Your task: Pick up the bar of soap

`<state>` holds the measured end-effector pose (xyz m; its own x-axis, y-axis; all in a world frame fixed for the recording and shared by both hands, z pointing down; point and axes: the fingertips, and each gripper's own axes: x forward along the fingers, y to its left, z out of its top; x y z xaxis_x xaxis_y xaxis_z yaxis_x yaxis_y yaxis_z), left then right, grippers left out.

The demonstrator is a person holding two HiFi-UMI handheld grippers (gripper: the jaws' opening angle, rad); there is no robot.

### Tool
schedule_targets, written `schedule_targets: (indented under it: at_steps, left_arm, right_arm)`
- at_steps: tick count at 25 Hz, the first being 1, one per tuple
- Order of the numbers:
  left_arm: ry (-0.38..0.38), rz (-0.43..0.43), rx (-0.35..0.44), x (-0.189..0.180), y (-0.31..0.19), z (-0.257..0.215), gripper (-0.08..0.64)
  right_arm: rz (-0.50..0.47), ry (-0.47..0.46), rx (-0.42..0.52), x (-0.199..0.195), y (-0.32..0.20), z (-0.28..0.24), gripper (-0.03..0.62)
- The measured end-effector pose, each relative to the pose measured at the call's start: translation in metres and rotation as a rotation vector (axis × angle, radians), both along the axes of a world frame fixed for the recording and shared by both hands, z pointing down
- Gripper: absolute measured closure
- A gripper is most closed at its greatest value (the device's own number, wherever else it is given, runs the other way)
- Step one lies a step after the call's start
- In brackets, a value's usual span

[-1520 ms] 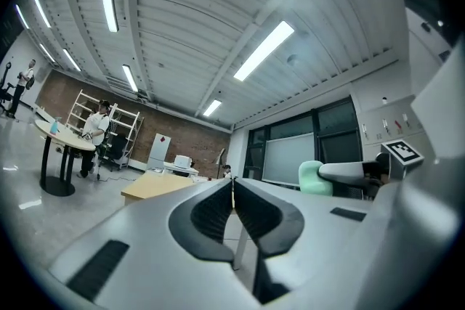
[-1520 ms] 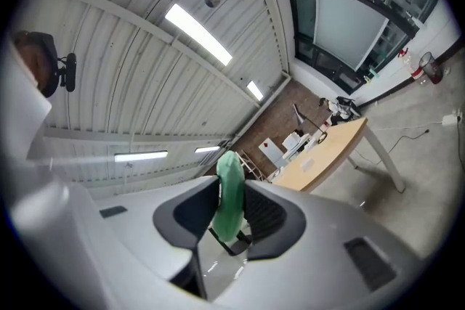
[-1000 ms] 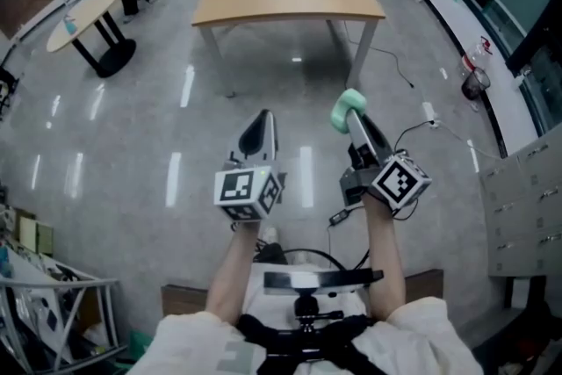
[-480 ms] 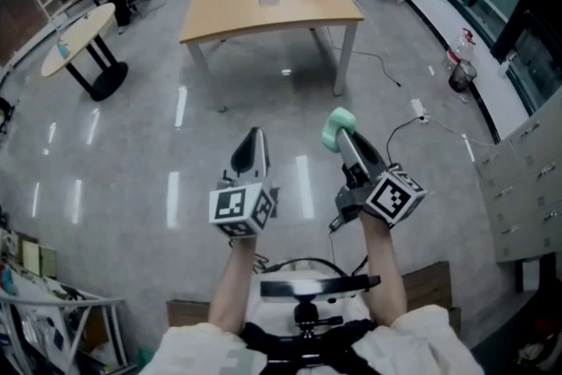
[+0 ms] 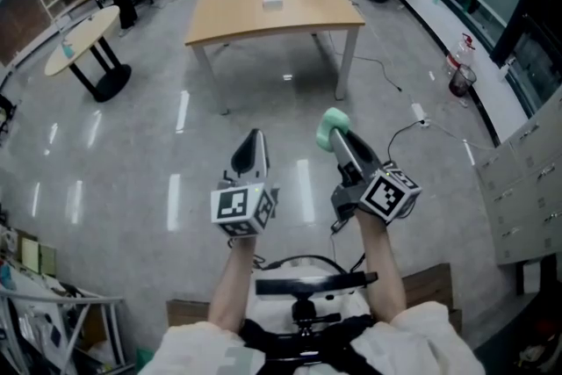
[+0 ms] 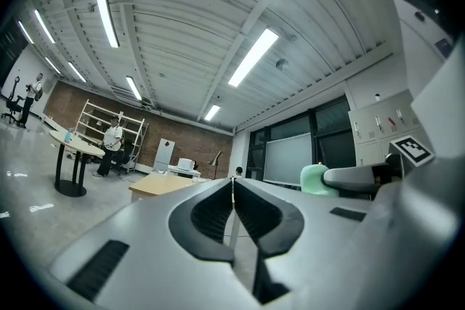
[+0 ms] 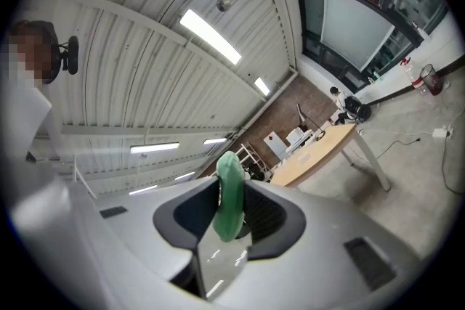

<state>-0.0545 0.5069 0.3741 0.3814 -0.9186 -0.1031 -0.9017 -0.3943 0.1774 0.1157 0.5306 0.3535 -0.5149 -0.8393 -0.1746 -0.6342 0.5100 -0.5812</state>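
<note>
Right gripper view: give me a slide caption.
Right gripper holds the green bar of soap between its jaws, with a wooden table beyond.

Our left gripper [image 5: 253, 138] and right gripper [image 5: 334, 133] hang in clear air above open grey floor [image 5: 132, 189]. The wooden table [image 5: 263, 18] stands ahead, well apart, and a round table [image 5: 83, 38] sits off to the left. Cabinets [image 5: 527, 189] wall our right, a cable [image 5: 439, 129] trails there, and a metal rack [image 5: 53, 312] crowds the lower left.
</note>
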Motion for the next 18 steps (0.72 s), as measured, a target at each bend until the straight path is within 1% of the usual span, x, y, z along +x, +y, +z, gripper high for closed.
schedule_targets:
  at_steps: [13, 18]
  left_arm:
    - [0.000, -0.017, -0.008, -0.016, 0.015, 0.004, 0.545]
    - [-0.001, -0.014, 0.002, -0.021, 0.015, -0.001, 0.545]
  right_arm:
    - [-0.032, 0.012, 0.016, -0.020, 0.011, -0.006, 0.474]
    - [-0.026, 0.017, 0.023, -0.024, 0.011, -0.010, 0.474]
